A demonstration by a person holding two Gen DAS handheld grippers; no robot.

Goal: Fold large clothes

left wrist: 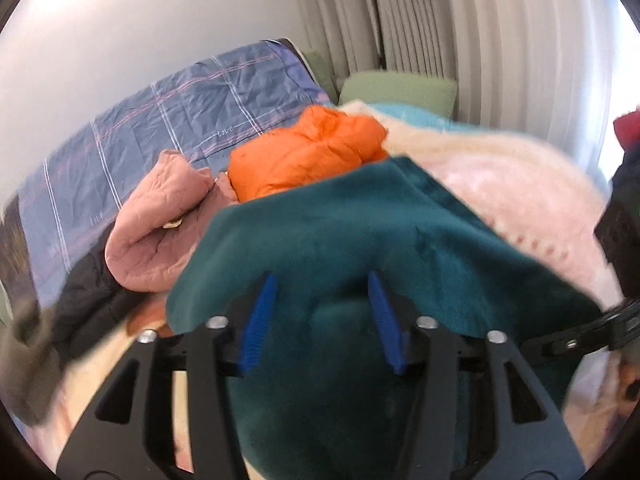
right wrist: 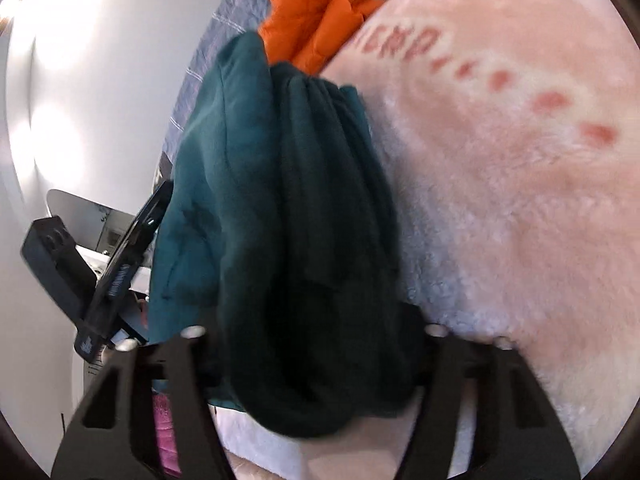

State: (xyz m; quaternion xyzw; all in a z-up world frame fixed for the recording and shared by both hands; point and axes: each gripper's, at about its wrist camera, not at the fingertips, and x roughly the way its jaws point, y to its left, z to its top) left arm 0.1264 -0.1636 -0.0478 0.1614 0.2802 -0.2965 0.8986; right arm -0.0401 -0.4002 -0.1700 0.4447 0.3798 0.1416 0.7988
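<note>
1. Pink blanket [right wrist: 500,160] covers the bed from 12 to 4 o'clock in the right view; its pile could drag on the fleece.
2. Teal fleece [left wrist: 340,232] hangs bunched between both grippers, so the fold may come out crooked.
3. Left gripper [left wrist: 322,316]: jaws apart, cloth draped over them and not pinched; it may slide off.
4. Right gripper [right wrist: 316,336]: fingers buried, I cannot tell.

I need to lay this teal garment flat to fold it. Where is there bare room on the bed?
The widest free patch is the blue plaid quilt, bordered by the wall, the pink jacket and the orange jacket. The near side is crowded: a pink fleece blanket lies right beside the teal garment, and a black garment is heaped at the left.
</note>
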